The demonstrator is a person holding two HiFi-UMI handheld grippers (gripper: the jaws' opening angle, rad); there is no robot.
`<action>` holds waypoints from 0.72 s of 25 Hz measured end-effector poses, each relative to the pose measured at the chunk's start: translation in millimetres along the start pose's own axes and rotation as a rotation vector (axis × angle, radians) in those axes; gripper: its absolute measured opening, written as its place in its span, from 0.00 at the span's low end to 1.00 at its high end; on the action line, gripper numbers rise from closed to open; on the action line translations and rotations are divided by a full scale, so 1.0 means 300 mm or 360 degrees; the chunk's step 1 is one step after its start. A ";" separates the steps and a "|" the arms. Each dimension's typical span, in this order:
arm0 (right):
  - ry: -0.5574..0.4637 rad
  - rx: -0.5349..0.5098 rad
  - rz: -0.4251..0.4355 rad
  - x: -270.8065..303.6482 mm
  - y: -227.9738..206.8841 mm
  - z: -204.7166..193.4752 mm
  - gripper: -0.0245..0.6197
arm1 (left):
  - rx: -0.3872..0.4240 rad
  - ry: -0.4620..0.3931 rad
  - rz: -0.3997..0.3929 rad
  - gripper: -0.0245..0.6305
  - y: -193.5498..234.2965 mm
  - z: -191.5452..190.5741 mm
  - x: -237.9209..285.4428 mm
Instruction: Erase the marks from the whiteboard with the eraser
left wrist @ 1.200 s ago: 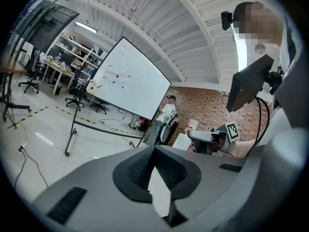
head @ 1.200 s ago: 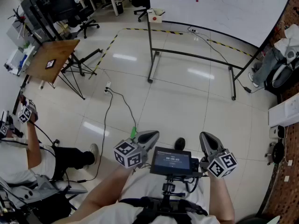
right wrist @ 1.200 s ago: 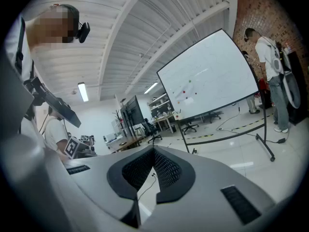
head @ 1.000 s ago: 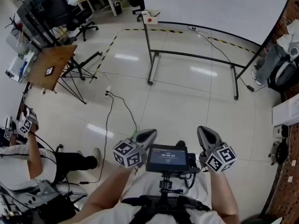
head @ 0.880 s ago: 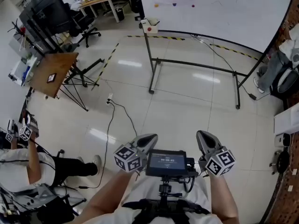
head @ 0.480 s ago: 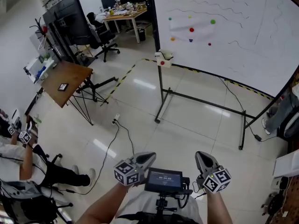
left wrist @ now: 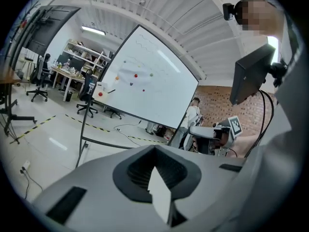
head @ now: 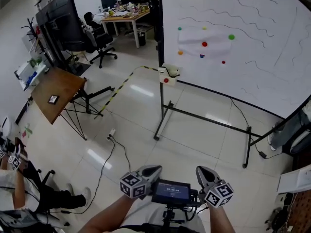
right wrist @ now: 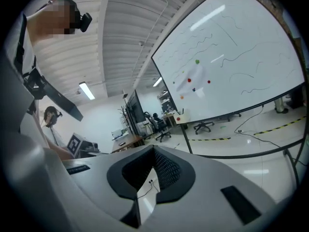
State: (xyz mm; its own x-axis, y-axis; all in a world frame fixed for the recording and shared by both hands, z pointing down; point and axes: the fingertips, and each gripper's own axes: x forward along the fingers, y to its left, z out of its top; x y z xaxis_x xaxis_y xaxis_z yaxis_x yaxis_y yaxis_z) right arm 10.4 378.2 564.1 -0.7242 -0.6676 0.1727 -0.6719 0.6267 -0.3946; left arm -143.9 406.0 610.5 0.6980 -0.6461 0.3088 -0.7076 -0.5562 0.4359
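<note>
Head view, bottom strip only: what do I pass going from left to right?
seated person → left gripper → small screen → right gripper

We see the big white whiteboard on a black metal stand (head: pixel 233 38) ahead right, small white box (head: pixel 170 73) at its left edge; tilted brown wooden tabletop (head: pixel 56 93) far left, black cable (head: pixel 109 154) on the floor (head: pixel 194 120) between.
</note>
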 end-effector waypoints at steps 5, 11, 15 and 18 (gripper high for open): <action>-0.0090 -0.0021 -0.0201 0.202 -0.098 0.163 0.05 | 0.0110 0.0036 -0.0254 0.07 0.190 0.239 0.174; -0.0162 0.0028 -0.0421 0.327 -0.206 0.227 0.05 | 0.0156 0.0127 -0.0401 0.07 0.356 0.358 0.326; -0.0147 0.0073 -0.0475 0.393 -0.273 0.229 0.05 | 0.0118 0.0166 -0.0408 0.07 0.439 0.374 0.398; -0.0126 0.0082 -0.0435 0.471 -0.339 0.235 0.05 | 0.0083 0.0176 -0.0338 0.07 0.522 0.391 0.465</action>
State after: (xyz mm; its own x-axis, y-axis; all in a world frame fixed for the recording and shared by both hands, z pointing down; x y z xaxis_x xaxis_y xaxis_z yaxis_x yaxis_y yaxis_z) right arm -12.8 191.9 565.0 -0.5015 -0.8396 0.2088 -0.8303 0.3992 -0.3890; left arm -170.1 167.6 622.8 0.8375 -0.4524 0.3065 -0.5464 -0.7013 0.4578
